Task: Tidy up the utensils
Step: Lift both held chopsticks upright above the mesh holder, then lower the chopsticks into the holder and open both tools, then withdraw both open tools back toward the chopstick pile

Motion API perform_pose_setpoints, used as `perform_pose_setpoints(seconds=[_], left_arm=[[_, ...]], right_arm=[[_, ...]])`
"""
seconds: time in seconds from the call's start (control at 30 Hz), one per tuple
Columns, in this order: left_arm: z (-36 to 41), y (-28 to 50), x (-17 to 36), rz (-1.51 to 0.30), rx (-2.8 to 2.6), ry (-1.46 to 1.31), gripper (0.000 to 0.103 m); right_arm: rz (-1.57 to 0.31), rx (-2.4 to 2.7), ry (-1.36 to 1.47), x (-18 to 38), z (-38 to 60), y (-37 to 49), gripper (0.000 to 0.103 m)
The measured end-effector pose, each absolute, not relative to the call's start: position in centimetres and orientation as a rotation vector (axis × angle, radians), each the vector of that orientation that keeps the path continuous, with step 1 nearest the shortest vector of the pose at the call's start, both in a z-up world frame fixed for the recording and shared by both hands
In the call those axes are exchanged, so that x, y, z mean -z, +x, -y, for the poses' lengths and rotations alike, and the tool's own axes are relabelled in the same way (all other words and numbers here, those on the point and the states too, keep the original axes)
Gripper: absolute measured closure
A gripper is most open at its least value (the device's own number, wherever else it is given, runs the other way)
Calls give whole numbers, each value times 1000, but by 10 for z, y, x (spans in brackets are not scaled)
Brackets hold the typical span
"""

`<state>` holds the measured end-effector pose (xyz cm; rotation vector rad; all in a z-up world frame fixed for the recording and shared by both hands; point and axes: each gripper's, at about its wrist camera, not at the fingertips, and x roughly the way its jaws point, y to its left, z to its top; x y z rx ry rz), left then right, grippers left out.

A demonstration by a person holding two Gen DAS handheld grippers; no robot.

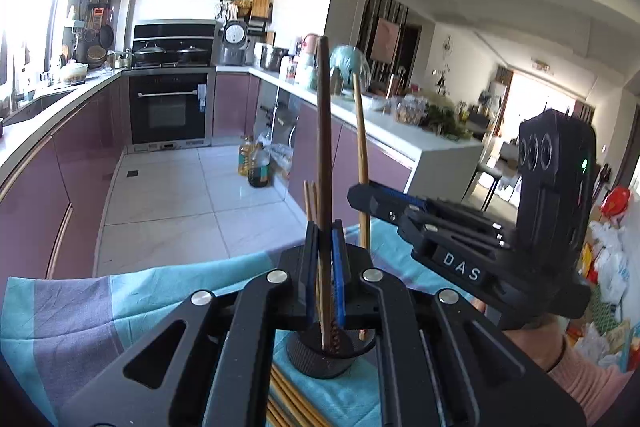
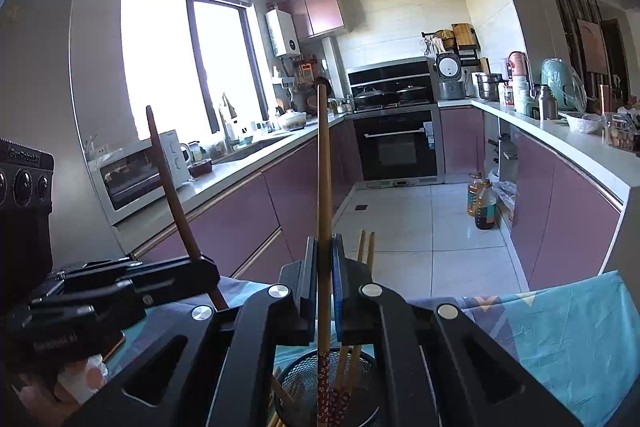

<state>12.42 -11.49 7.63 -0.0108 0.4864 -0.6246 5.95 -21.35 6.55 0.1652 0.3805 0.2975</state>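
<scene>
Left gripper (image 1: 324, 267) pinches a dark chopstick (image 1: 323, 147), right gripper (image 2: 324, 283) a bamboo chopstick (image 2: 323, 187); lower each vertically into the mesh holder (image 2: 304, 379) before unclamping.

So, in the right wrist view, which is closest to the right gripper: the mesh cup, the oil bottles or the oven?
1. Mesh cup, just below the right gripper.
2. Oil bottles, on the floor, right.
3. Oven, at the far wall.

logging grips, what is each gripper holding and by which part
Left gripper: dark brown chopstick, gripped low on its shaft. Right gripper: lighter bamboo chopstick, also low, above its patterned end.
</scene>
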Motion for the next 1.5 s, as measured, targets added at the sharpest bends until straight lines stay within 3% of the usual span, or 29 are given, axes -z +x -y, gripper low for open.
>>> perform_pose_setpoints(seconds=[0.63,0.93,1.07,1.3,1.5], left_arm=[[130,150,-30,-659,647,81,96],[129,165,-24,-680,632,61,95],[128,167,-22,-676,623,50,90],[113,155,-21,-638,582,22,85],[86,124,-25,-550,533,13,69]], right_arm=[[-638,-283,129,-21,215,76,97],[-663,-274,150,-13,214,85,93],[-646,-278,146,-15,212,84,81],[-631,-285,150,-17,211,78,80],[-577,-324,119,-29,206,48,73]])
